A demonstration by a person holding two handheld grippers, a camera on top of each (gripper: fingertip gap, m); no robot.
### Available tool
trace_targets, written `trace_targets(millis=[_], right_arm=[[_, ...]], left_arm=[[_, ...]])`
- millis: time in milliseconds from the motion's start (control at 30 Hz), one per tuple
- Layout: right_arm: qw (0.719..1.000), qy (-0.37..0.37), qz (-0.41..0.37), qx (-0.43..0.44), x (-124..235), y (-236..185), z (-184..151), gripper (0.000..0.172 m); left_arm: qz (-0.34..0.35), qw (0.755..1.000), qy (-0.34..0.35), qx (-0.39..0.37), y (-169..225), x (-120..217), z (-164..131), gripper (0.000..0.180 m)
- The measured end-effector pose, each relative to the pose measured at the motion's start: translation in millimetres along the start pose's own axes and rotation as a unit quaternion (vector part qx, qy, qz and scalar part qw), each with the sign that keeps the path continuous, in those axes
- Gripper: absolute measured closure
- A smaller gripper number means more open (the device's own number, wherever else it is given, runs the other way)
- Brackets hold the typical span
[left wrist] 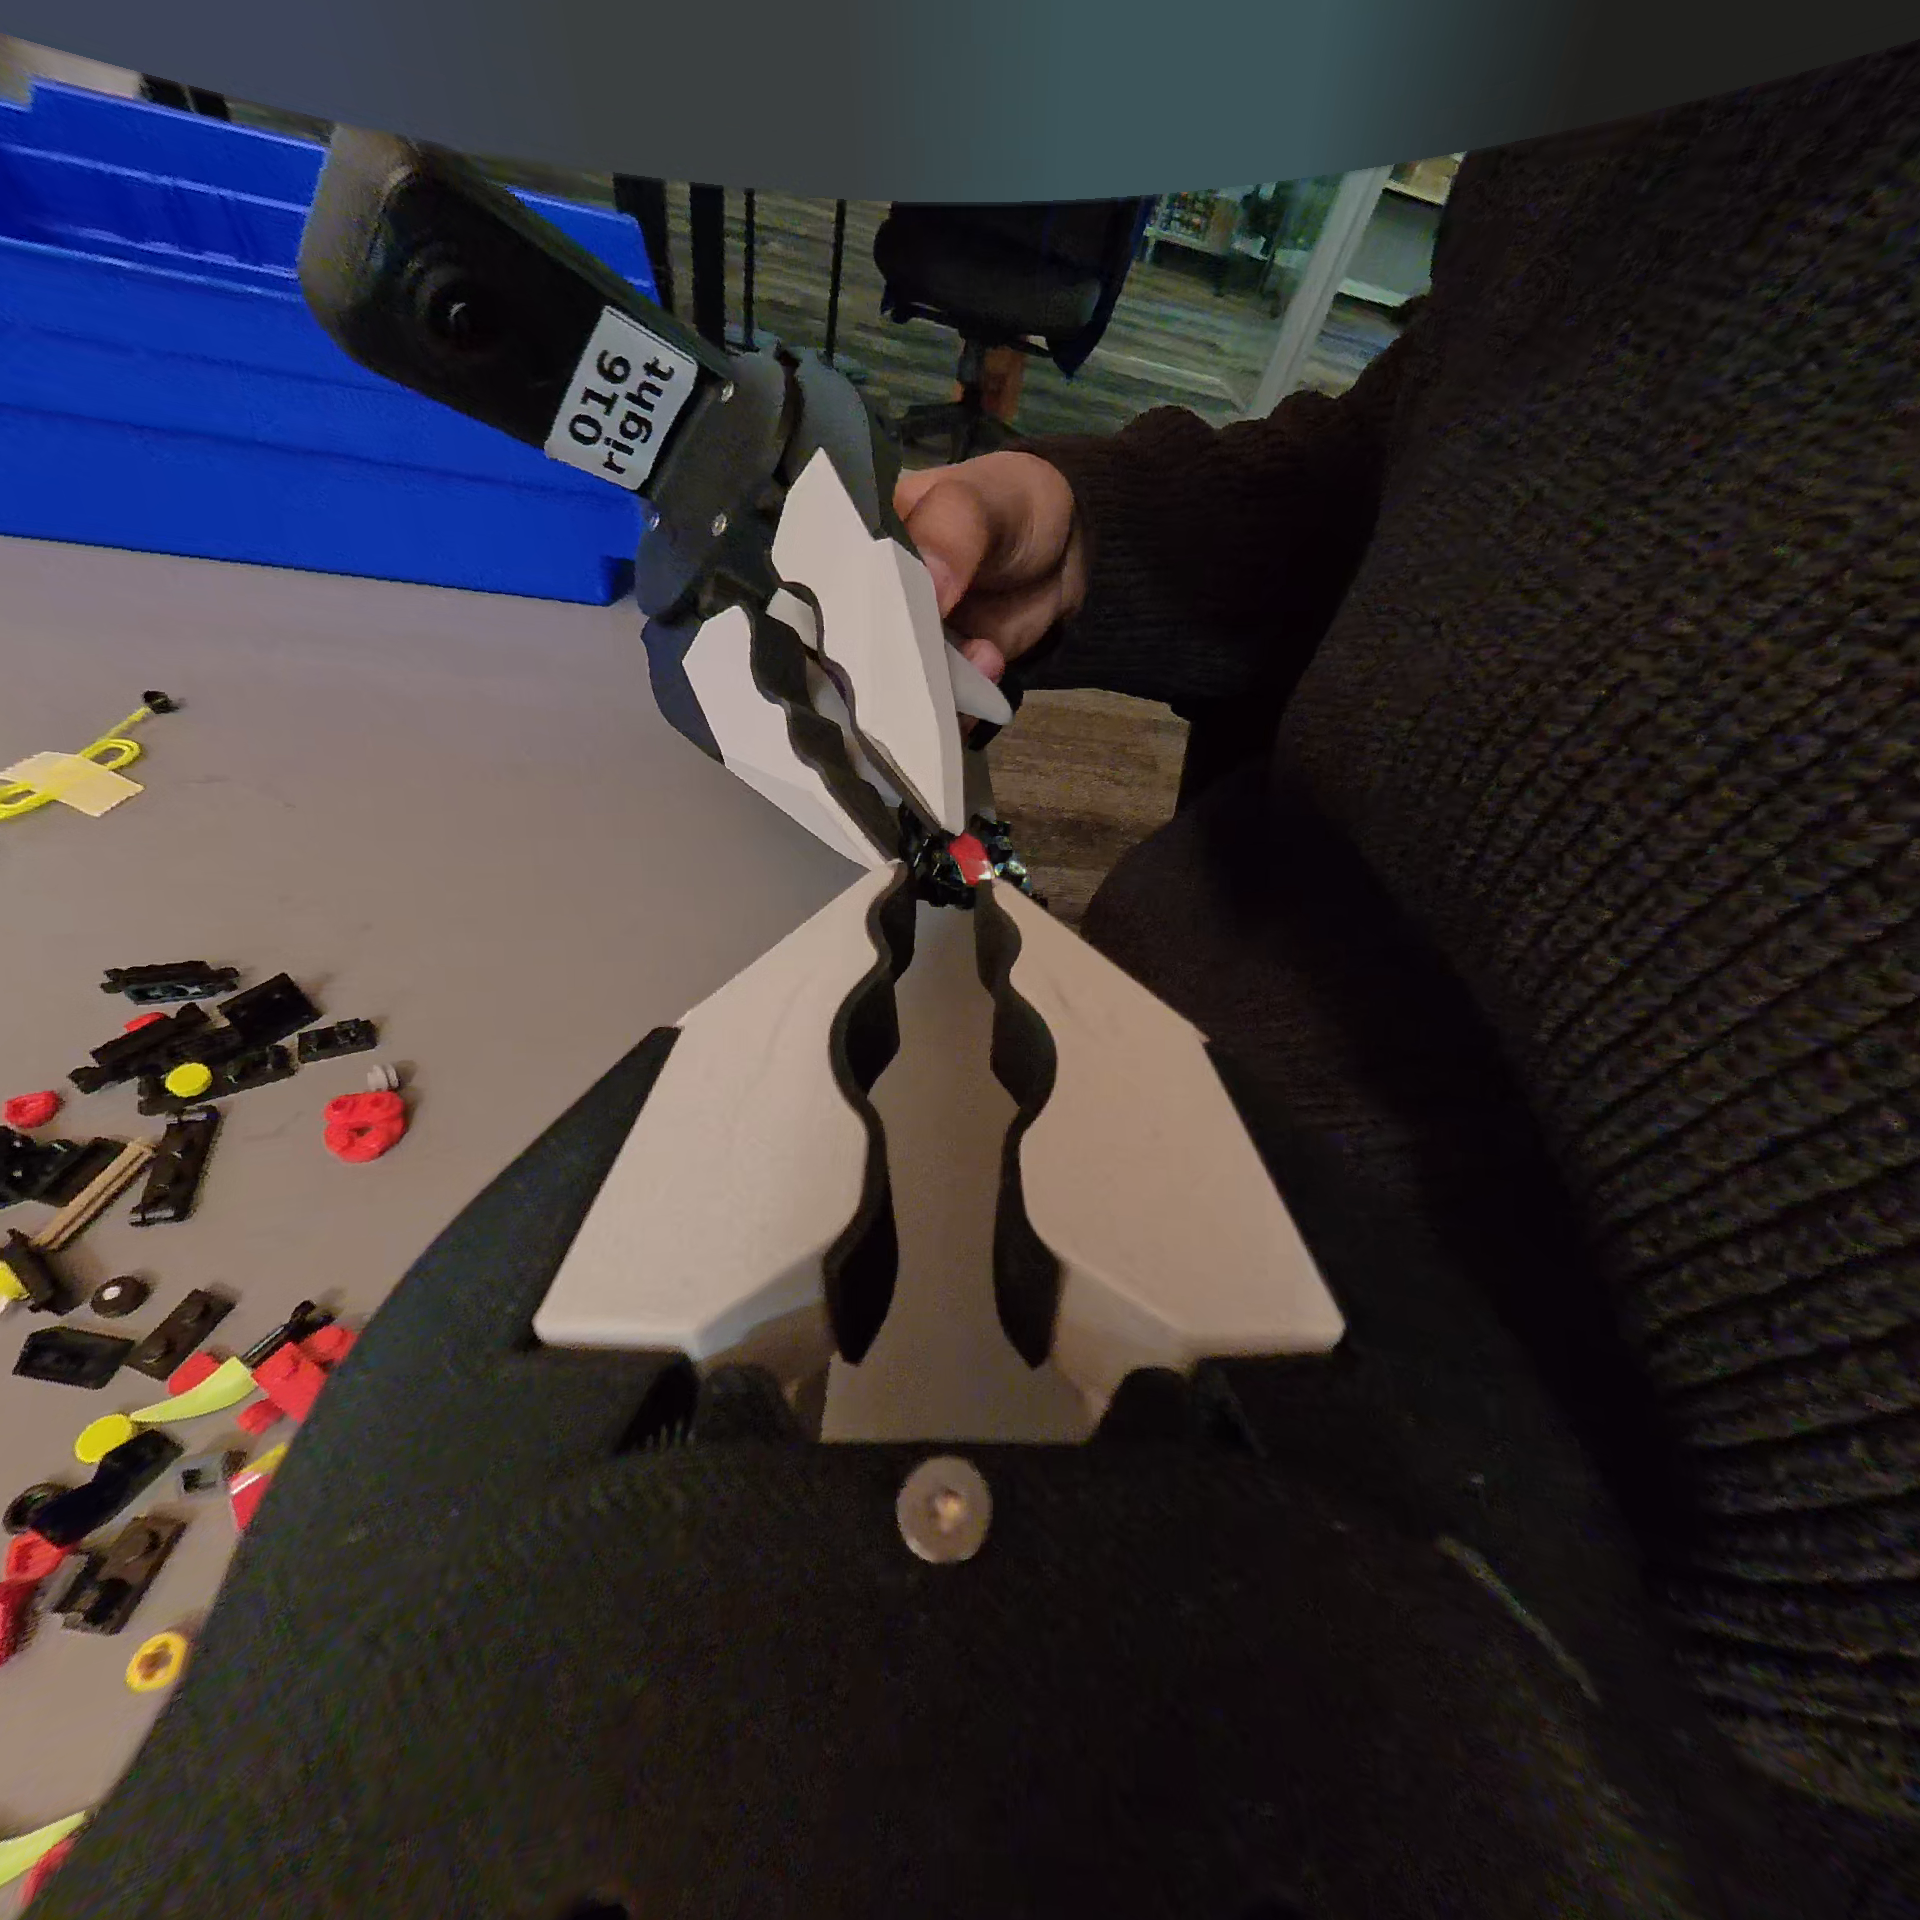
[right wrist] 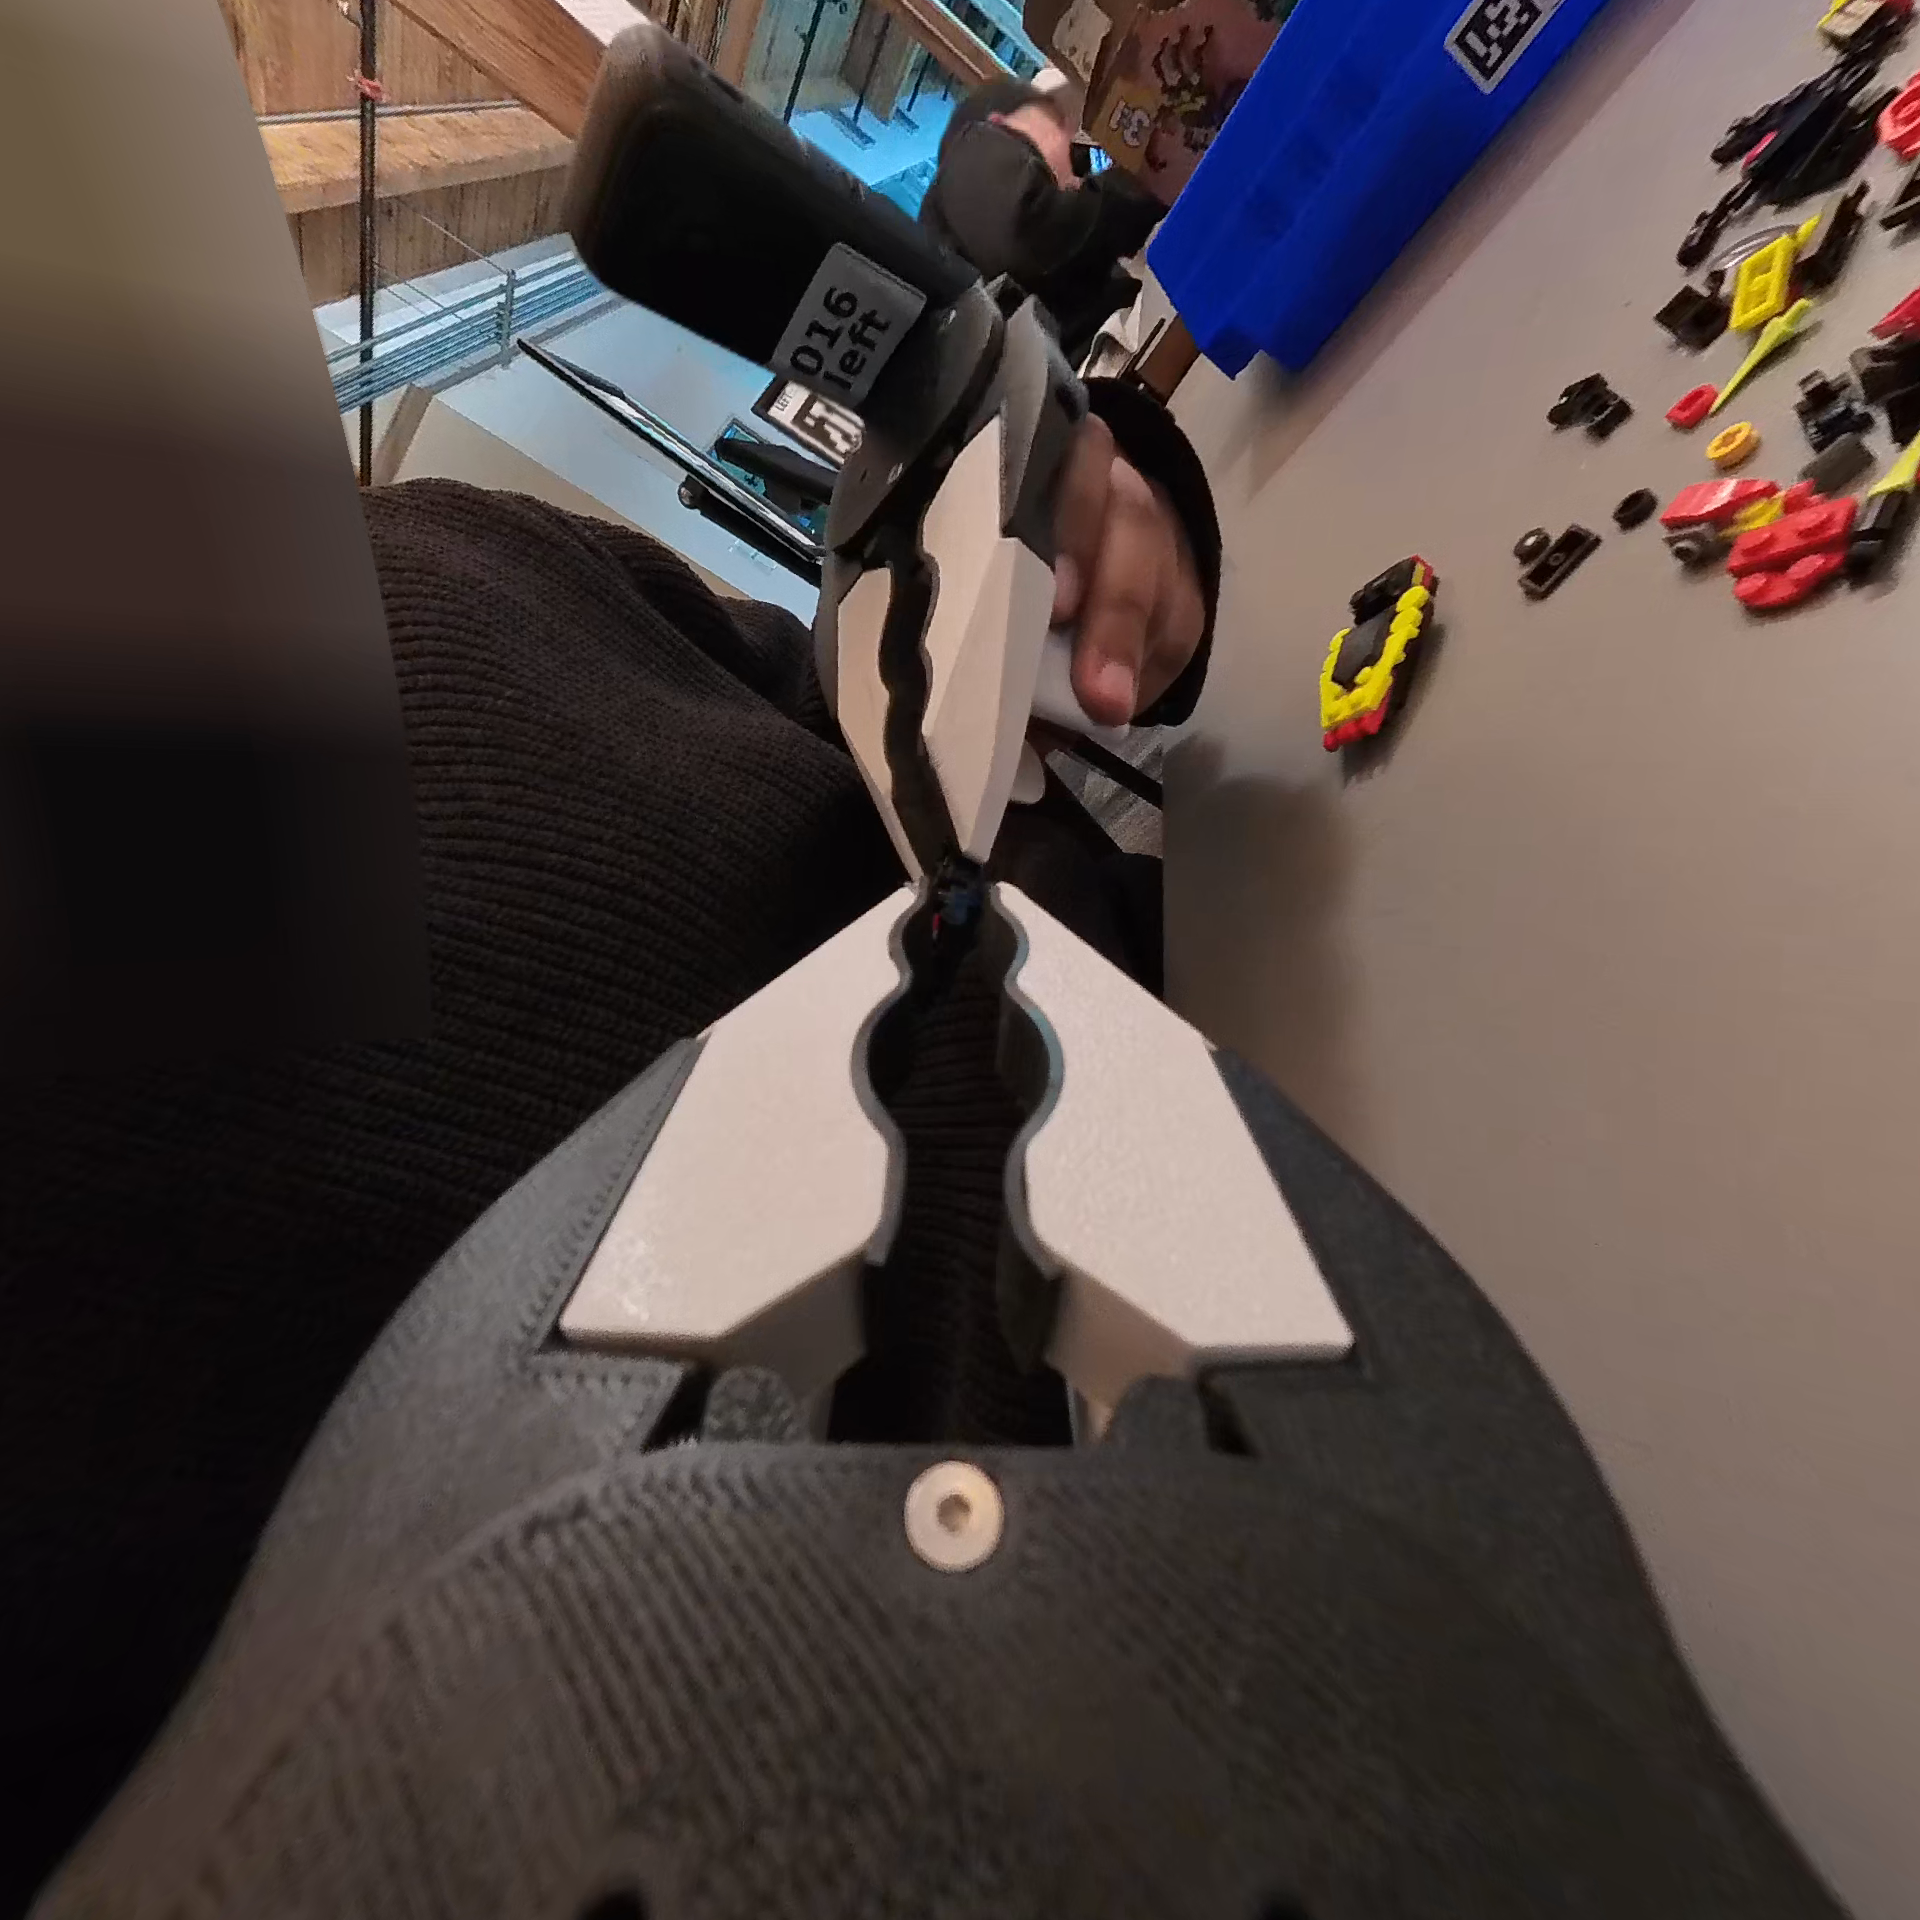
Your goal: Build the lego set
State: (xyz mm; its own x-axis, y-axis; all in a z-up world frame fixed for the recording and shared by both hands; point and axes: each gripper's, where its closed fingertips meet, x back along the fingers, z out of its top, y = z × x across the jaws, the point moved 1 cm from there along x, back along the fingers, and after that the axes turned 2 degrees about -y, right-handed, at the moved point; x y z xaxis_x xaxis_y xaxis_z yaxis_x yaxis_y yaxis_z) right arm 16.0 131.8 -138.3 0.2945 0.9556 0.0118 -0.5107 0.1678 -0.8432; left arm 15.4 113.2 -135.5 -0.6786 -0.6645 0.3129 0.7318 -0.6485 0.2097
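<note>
I have both claws, left claw (left wrist: 940,883) and right claw (right wrist: 956,904), pinched tip to tip on one small black-and-red brick cluster (left wrist: 961,862) off the tabletop (left wrist: 436,727) edge, loose bricks (left wrist: 187,1049) lying left; judging it mid-join, wanting steady pressure.

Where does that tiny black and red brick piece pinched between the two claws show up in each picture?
Left wrist view: the small black and red brick piece sits just above centre, where both claws' tips meet.
Right wrist view: the same piece sits just above centre, mostly black, between the meeting tips.
Shared landmark: the blue plastic bin at the grey table's far edge.
</note>
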Motion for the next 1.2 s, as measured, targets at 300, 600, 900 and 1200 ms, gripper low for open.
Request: trace_targets(millis=[300, 600, 900, 1200], right_arm=[[1.0, -0.001, 0.004, -0.001, 0.3, -0.7, -0.3, 0.164], [1.0, -0.004, 0.008, 0.0, -0.1, -1.6, -0.9, 0.164], [1.0, -0.007, 0.009, 0.0, -0.4, -1.8, -1.2, 0.164], [1.0, 0.009, 0.012, -0.009, 1.0, 0.9, 3.6, 0.164]], left_arm=[[-0.008, 1.0, 0.001, 0.014, 0.8, 0.0, 0.4, 0.172], [-0.016, 1.0, -0.001, 0.021, 2.2, 0.0, 1.0, 0.172], [-0.019, 1.0, -0.006, 0.024, 2.9, -0.3, 0.5, 0.172], [0.002, 1.0, 0.007, 0.02, -1.9, -0.7, 2.7, 0.172]])
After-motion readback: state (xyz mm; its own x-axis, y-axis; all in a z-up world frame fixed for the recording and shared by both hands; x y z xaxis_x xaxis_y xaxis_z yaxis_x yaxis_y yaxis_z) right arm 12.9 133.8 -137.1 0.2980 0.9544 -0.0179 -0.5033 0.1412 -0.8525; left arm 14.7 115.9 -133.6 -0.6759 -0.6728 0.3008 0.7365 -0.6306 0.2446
